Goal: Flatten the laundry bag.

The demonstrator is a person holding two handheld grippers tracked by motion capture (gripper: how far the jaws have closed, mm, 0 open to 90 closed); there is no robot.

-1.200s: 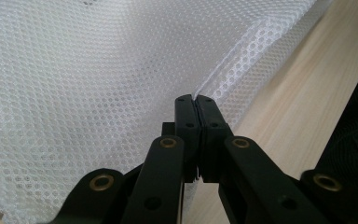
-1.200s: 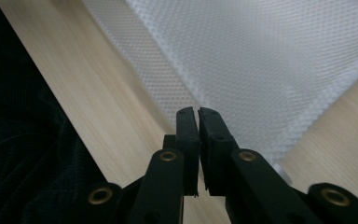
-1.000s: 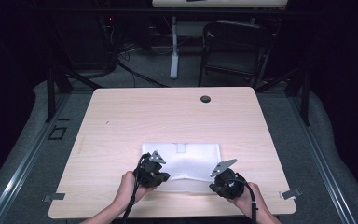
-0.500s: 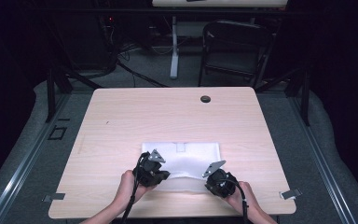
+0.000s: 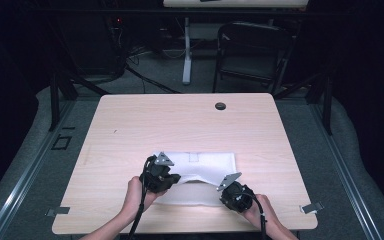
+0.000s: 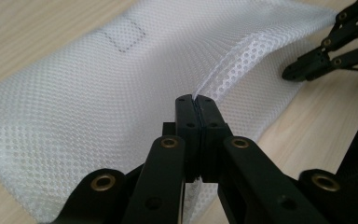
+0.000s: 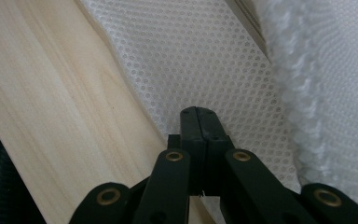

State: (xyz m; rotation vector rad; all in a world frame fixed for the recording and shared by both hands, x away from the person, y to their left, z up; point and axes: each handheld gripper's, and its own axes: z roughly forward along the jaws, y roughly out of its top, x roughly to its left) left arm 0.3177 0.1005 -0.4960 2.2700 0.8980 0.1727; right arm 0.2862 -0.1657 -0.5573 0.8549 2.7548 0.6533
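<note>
From the high view, a white mesh bag (image 5: 195, 172) lies flat near the front edge of a pale wood-grain table (image 5: 130, 130), a small square patch near its far edge. The left gripper (image 5: 172, 178) sits at the bag's near-left part, the person's left hand (image 5: 136, 195) wrapped behind it; the right gripper (image 5: 223, 188) sits at the bag's near-right part, held by the right hand (image 5: 260, 212). Both forearms enter from the bottom edge.

In the left gripper view, the bag (image 6: 98, 93) shows a fine honeycomb weave with a coarser, larger-holed band along its raised edge. The left gripper (image 6: 196, 100) has its black jaws pressed together on that band, lifting it into a ridge. The right gripper (image 6: 303, 70) appears farther off at the bag's corner.

In the right gripper view, the right gripper (image 7: 199, 112) has its jaws closed flat together over the mesh (image 7: 205, 60) just beside the bag's edge on the table (image 7: 46, 107); whether fabric is pinched between them cannot be told. A puckered, thicker seam runs along the right.
</note>
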